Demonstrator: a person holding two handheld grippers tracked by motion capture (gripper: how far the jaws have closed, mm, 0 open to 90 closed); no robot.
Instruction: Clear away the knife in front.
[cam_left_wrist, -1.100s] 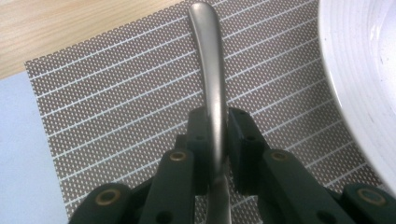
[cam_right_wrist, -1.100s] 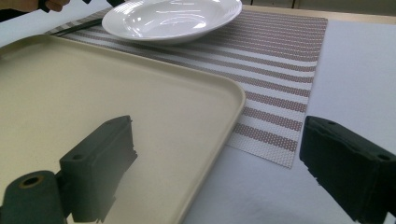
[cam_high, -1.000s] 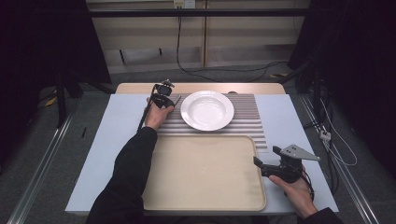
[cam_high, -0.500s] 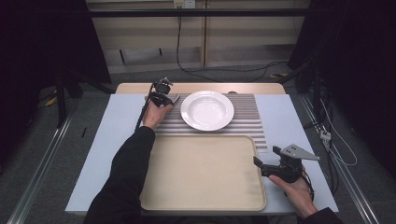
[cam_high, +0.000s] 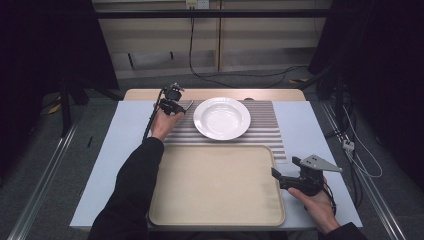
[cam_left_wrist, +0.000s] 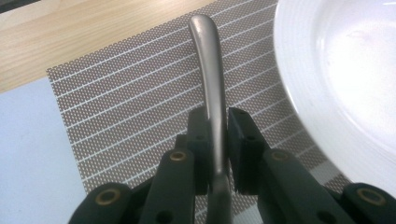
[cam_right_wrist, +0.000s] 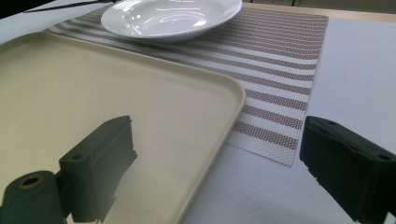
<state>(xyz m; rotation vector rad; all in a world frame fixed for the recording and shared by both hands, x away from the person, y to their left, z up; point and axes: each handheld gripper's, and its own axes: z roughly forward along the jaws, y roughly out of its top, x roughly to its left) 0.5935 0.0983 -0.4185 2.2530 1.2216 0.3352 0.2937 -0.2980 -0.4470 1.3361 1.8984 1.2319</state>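
Left gripper (cam_high: 181, 106): I hold it at the far left of the striped placemat, just left of the plate. In the left gripper view its two black jaws are pinched tight on a metal utensil handle (cam_left_wrist: 212, 88), with no gap on either side.
Metal utensil handle: it runs up between my pads and curves away above the placemat; its working end is hidden behind the jaws, so I cannot tell what kind of utensil it is. The high view shows it (cam_high: 189, 105) as a thin grey sliver pointing toward the plate.
Placemat (cam_high: 265, 127): brown and white stripes, lying across the far half of the table (cam_high: 120, 145).
Plate (cam_high: 221, 118): white and round, resting on the placemat, just right of my left gripper.
Tray (cam_high: 215, 185): beige, nearer to me than the placemat, nothing on it.
Right gripper (cam_high: 276, 176): I rest it at the tray's right edge. Its jaws stand wide apart, one over the tray, one over the table, gripping nothing.
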